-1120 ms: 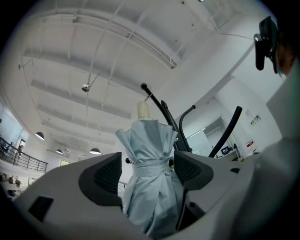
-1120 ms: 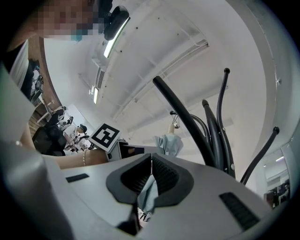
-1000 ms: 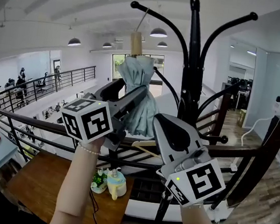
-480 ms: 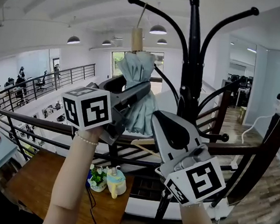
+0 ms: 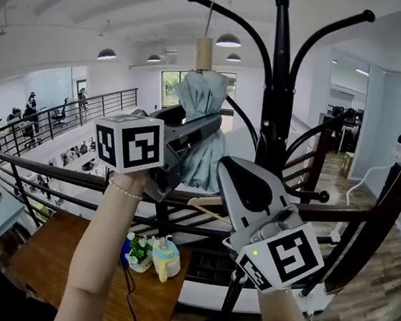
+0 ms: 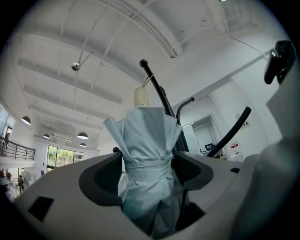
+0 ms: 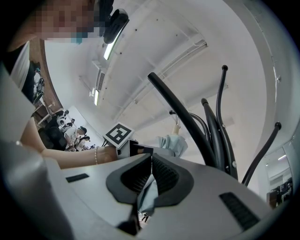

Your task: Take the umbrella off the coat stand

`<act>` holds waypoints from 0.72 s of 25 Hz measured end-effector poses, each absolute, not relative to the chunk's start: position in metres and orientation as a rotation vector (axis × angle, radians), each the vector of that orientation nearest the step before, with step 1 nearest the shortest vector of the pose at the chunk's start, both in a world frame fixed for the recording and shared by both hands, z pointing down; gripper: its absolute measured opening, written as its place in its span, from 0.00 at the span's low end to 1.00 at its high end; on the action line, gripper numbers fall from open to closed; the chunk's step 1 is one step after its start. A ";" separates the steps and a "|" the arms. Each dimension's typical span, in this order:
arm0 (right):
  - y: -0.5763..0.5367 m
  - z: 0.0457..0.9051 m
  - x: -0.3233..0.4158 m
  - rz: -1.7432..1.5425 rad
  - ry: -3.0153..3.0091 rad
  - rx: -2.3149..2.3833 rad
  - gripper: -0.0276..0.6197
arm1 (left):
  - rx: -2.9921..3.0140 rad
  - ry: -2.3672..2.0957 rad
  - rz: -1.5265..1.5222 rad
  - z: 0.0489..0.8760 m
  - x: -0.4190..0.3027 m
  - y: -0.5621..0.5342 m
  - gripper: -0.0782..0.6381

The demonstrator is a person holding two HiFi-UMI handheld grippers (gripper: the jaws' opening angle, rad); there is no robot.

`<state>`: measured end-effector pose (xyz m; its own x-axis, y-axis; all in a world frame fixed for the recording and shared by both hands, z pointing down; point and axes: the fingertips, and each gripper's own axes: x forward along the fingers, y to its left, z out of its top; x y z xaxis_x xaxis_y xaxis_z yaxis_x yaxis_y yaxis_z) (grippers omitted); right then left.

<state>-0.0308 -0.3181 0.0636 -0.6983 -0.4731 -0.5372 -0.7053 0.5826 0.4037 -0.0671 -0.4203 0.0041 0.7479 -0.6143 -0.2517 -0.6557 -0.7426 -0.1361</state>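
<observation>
we see the left gripper [image 6: 146, 169] clamped around the strapped waist of the folded pale blue fabric umbrella [image 5: 203, 95], which hangs by its loop from a curved arm of the black metal coat stand [image 5: 278, 93]. the right gripper [image 7: 151, 158] sits just below, jaws pressed together. pale cloth shows in their slit, but we cannot tell if it is pinched.
</observation>
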 end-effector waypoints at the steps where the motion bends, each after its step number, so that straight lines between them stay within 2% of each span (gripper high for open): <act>1: -0.318 0.063 -0.032 0.861 2.444 -0.953 0.09 | -2.725 1.015 0.278 0.004 -0.067 -0.421 0.56; 18: -0.318 0.059 -0.034 0.857 2.433 -0.962 0.09 | -2.539 1.028 0.294 0.002 -0.068 -0.403 0.56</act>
<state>-0.0338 -0.3176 0.0592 -0.6906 -0.4766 -0.5441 -0.7123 0.5786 0.3973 -0.0677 -0.4030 0.0019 0.7100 -0.6220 -0.3302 -0.7025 -0.6581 -0.2710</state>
